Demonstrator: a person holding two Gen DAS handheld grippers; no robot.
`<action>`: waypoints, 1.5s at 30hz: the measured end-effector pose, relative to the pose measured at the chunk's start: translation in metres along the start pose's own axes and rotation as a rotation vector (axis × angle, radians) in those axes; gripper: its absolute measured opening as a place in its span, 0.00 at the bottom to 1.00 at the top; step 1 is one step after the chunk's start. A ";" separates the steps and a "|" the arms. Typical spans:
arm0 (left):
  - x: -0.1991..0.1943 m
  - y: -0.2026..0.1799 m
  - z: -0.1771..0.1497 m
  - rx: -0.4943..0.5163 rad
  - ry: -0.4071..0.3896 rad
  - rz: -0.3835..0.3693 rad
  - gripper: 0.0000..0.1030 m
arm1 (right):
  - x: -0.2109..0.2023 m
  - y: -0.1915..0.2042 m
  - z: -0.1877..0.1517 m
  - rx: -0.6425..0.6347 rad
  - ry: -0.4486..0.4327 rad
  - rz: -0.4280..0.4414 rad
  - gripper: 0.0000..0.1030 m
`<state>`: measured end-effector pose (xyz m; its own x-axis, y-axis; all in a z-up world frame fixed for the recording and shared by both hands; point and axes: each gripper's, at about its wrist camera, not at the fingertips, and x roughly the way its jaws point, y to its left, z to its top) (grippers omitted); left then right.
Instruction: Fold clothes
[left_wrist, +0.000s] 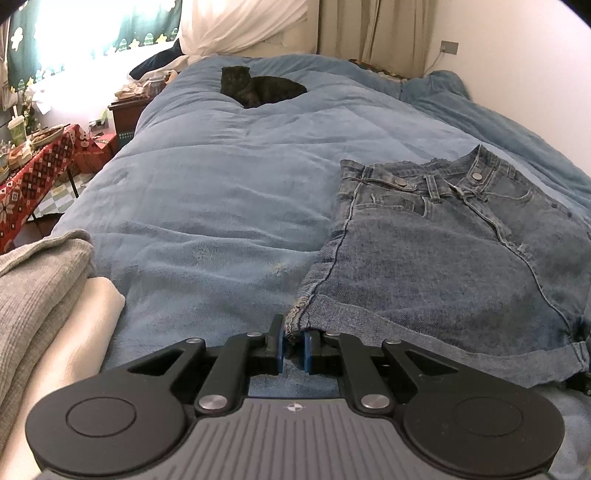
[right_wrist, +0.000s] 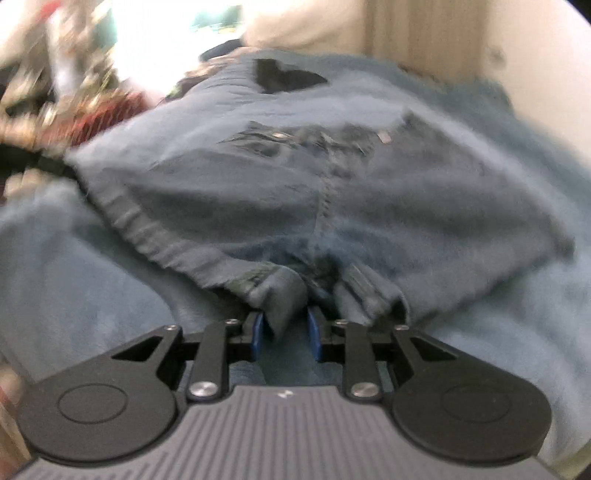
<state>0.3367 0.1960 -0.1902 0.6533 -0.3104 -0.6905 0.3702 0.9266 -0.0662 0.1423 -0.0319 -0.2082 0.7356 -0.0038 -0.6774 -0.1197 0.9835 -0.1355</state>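
The denim shorts (left_wrist: 454, 266) lie flat on the blue blanket (left_wrist: 207, 206), waistband pointing away from me and leg hems toward me. My left gripper (left_wrist: 293, 345) sits at the near left hem corner, its blue pads nearly together and pinching the frayed edge of that leg. My right gripper (right_wrist: 284, 330) is at the crotch end of the hem; its view is blurred, but I can see a rolled cuff hanging between the pads, against the left one and clear of the right, so the jaws stand parted and loose. A folded grey knit (left_wrist: 33, 295) is stacked to my left, and a dark cat (left_wrist: 258, 88) rests far up the bed.
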 end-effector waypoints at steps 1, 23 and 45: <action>0.000 0.001 0.000 -0.002 0.001 -0.001 0.09 | 0.000 -0.001 -0.002 0.001 0.001 -0.006 0.27; -0.020 0.001 0.006 0.084 -0.013 -0.035 0.09 | -0.008 -0.053 0.006 0.320 0.039 0.076 0.02; -0.025 -0.005 -0.007 -0.011 -0.053 0.053 0.09 | -0.020 -0.049 -0.007 0.252 -0.008 0.143 0.02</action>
<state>0.3143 0.2009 -0.1779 0.7059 -0.2717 -0.6541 0.3273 0.9441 -0.0390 0.1287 -0.0807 -0.1926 0.7287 0.1390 -0.6706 -0.0545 0.9878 0.1456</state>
